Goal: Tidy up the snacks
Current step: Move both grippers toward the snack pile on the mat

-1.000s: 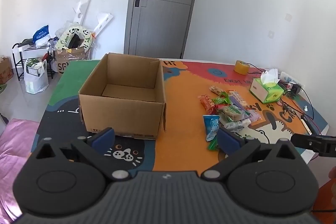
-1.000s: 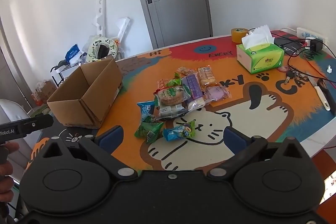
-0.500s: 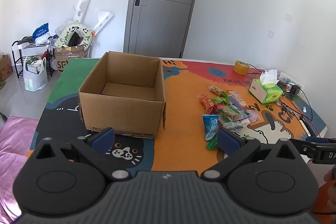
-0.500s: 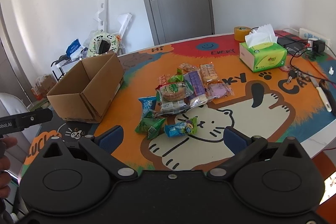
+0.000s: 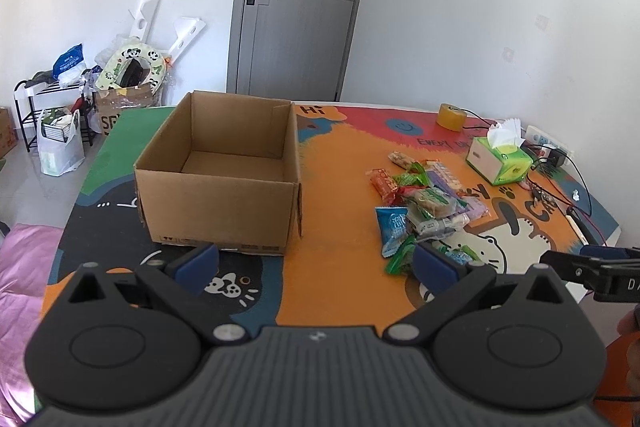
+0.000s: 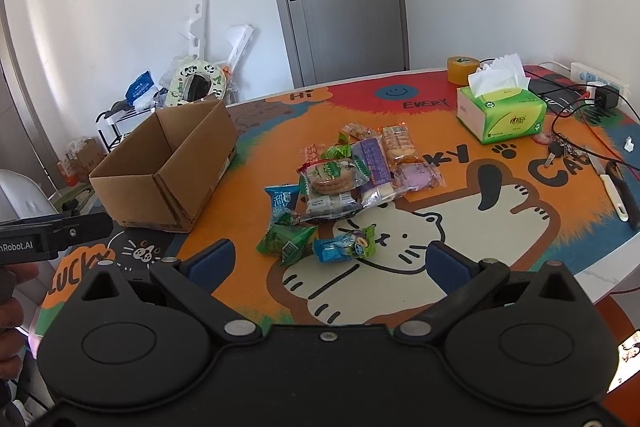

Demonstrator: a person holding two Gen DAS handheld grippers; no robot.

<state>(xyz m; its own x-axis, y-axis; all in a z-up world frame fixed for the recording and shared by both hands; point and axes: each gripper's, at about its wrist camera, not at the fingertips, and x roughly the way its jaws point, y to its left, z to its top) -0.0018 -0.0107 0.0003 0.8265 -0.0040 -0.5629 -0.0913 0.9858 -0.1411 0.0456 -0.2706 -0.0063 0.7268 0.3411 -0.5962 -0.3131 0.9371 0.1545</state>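
Step in hand, as we judge: approach, nothing picked yet. Our left gripper (image 5: 314, 263) jaws wide, holding nothing; cardboard box (image 5: 224, 171) just ahead, slightly left, interior bare. Our right gripper (image 6: 328, 261) jaws wide too, nothing held; snack pile (image 6: 344, 179) ahead on table mat (image 6: 460, 227). Nearest to right fingers: blue-green candy packet (image 6: 346, 247) and green triangular packet (image 6: 288, 239), just beyond tips. Next move, we think: lower right gripper over nearest packet, close, carry left to box.
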